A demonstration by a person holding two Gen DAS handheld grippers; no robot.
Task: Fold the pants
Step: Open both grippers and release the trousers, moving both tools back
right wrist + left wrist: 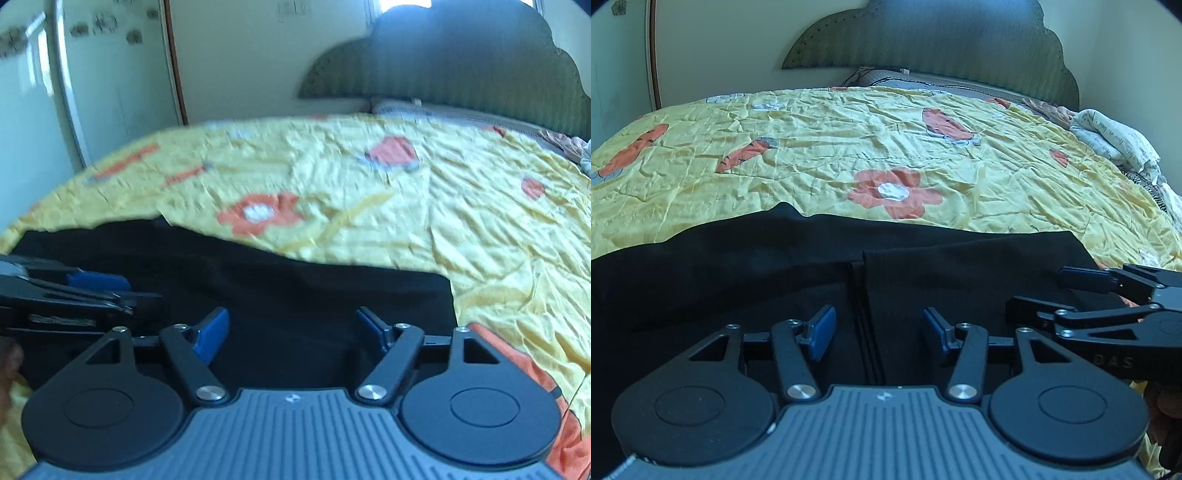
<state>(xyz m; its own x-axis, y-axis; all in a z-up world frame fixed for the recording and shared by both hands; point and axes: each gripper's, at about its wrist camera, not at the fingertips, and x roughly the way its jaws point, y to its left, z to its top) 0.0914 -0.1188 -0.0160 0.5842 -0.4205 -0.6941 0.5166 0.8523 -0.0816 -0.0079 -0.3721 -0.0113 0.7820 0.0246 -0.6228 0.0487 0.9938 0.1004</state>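
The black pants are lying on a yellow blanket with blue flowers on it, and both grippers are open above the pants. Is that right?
Almost. The flowers are orange with a white middle, not blue; the left wrist view shows one clearly. The rest holds: the black pants lie on the yellow blanket, with the left gripper and right gripper open above them.

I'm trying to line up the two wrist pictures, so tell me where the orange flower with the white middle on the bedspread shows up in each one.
Left wrist view: the orange flower sits just right of centre, just beyond the far edge of the black pants.
Right wrist view: the flower lies left of centre, again just past the pants' far edge.
Shared landmark: the scalloped headboard at the far end of the bed.
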